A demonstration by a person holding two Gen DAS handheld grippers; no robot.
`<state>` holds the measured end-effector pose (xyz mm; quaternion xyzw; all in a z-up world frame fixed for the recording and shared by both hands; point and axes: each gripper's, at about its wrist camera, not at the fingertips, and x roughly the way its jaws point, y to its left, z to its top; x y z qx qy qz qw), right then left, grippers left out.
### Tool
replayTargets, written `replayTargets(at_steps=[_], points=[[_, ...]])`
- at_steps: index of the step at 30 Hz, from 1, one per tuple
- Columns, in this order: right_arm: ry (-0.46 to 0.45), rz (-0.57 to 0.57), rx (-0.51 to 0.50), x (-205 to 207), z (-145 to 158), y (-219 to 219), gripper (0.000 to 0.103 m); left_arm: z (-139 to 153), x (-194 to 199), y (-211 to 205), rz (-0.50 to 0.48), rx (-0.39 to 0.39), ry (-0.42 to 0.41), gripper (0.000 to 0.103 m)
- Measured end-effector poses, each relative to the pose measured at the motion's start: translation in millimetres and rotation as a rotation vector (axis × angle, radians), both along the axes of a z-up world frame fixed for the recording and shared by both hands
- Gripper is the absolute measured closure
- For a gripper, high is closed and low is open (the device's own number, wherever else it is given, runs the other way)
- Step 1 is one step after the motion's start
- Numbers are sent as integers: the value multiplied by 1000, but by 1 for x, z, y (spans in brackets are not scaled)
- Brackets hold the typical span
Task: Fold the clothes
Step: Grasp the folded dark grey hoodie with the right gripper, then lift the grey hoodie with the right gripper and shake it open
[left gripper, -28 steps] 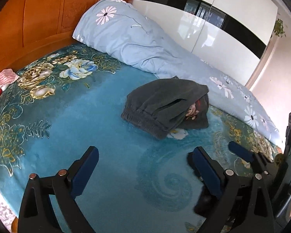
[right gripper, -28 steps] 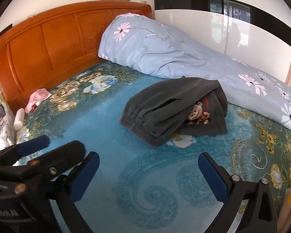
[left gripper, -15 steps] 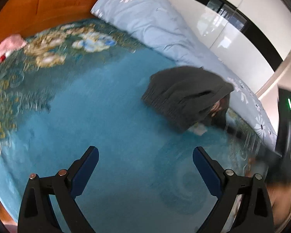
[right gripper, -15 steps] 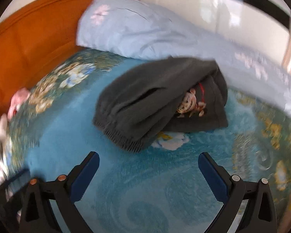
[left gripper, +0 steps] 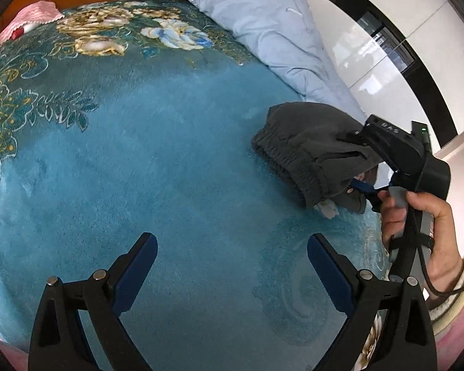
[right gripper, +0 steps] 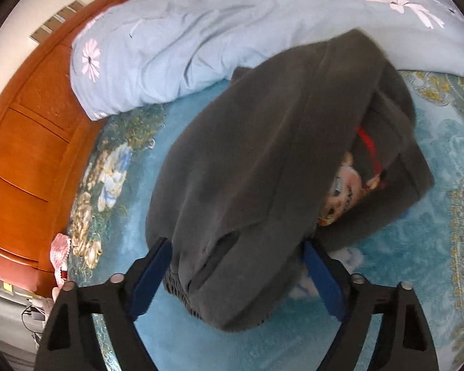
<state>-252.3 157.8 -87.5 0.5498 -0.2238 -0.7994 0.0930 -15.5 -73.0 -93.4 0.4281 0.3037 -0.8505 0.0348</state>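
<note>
A folded dark grey garment (left gripper: 300,142) with an elastic waistband lies on the teal blanket (left gripper: 139,154) at the right of the left wrist view. In the right wrist view the garment (right gripper: 263,139) fills the centre, with a cartoon print (right gripper: 340,191) peeking from its fold. My right gripper (right gripper: 236,247) is open, and its blue fingers straddle the garment's near waistband end. My left gripper (left gripper: 232,241) hangs open over bare blanket, well left of the garment, with nothing between its fingers. A hand (left gripper: 417,216) holds the right gripper's handle.
A pale blue flowered duvet (right gripper: 201,31) lies rolled behind the garment. The orange wooden headboard (right gripper: 24,139) stands on the left, with a pink cloth (left gripper: 31,20) near it. A glossy white wardrobe (left gripper: 386,31) stands beyond the bed.
My right gripper has moved forward onto the garment, so its fingers now sit on either side of the waistband end. The left gripper has swung left and down toward the blanket.
</note>
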Motion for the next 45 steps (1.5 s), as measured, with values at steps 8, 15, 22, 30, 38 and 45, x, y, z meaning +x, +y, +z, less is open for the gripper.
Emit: replayTargets(at_steps=[8,15,22,30,38,45], points=[[-182,-157,-334,-14,-28,15,69,-2,3,-5,-4,-4,-17,5],[-3,-41,-701,22,53,17,86,2,11,1,-21,-28,-36,5],[199,44,-813,89,159,46,86,6,21,-6,15,25,-27,5],[283,123,-785,78,228,12,86,16,32,-9,26,-1,-19,5],[372,371,-867,58,298,-131,86,19,56,-42,159,66,11,5],[605,430,-891,53,359,-128,87,17,64,-59,205,123,37,5]])
